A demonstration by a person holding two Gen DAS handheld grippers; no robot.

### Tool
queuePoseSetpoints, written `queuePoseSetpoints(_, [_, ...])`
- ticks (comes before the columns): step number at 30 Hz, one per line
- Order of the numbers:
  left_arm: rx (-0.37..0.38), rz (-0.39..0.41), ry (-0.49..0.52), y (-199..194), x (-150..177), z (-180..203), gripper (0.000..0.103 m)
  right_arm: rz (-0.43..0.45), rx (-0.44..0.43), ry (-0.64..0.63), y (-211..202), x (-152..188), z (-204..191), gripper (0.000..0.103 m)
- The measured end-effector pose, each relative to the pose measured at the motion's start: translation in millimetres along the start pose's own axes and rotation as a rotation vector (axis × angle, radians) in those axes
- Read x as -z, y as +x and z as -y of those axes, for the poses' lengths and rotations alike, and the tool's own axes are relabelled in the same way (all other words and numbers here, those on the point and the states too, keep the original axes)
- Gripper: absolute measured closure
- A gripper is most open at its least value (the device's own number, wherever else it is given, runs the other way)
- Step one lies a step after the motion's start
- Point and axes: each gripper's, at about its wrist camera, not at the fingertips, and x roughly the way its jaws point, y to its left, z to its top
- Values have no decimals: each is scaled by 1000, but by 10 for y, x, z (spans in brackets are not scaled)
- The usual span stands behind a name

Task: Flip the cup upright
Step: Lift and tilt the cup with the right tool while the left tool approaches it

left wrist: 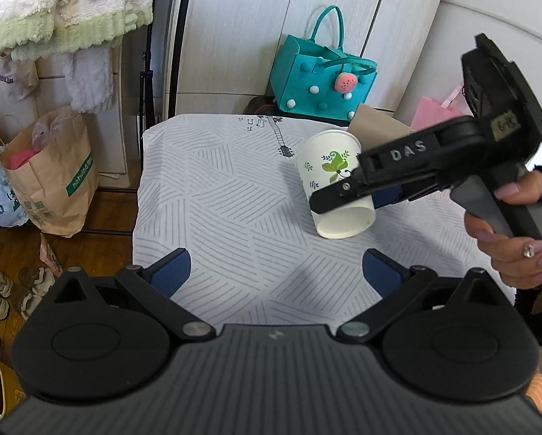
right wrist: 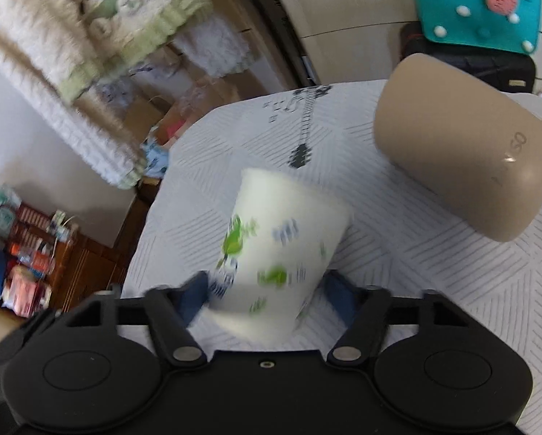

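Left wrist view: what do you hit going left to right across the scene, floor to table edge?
Brown paper bag on the floor → patterned tablecloth → paper cup clamped in the right hand-held gripper → the person's hand on its grip.

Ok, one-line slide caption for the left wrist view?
Right gripper clamps the tilted paper cup above the patterned tablecloth; left gripper hangs open.

The cup (left wrist: 334,181) is white with green leaves and small blue sprigs. The desk (left wrist: 216,199) wears a white cloth hatched in grey lines. Both tongs are black with blue pads (left wrist: 171,272). The bag (left wrist: 321,76) is teal with white pompoms and a pink strawberry.
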Motion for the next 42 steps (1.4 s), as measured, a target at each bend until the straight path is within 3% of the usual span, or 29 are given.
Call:
queuePoseSetpoints(14, [31, -5, 38, -171, 48, 303, 0, 58, 26, -97, -561, 366, 120, 35])
queuePoseSetpoints(26, [100, -24, 96, -193, 115, 812, 0, 78, 66, -69, -1090, 926, 561, 35])
queuePoseSetpoints(37, [131, -68, 85, -88, 144, 1056, 0, 83, 93, -70, -1105, 1123, 783, 36])
queuePoseSetpoints(42, [124, -74, 81, -85, 111, 1121, 0, 97, 68, -69, -1113, 1160, 859, 36])
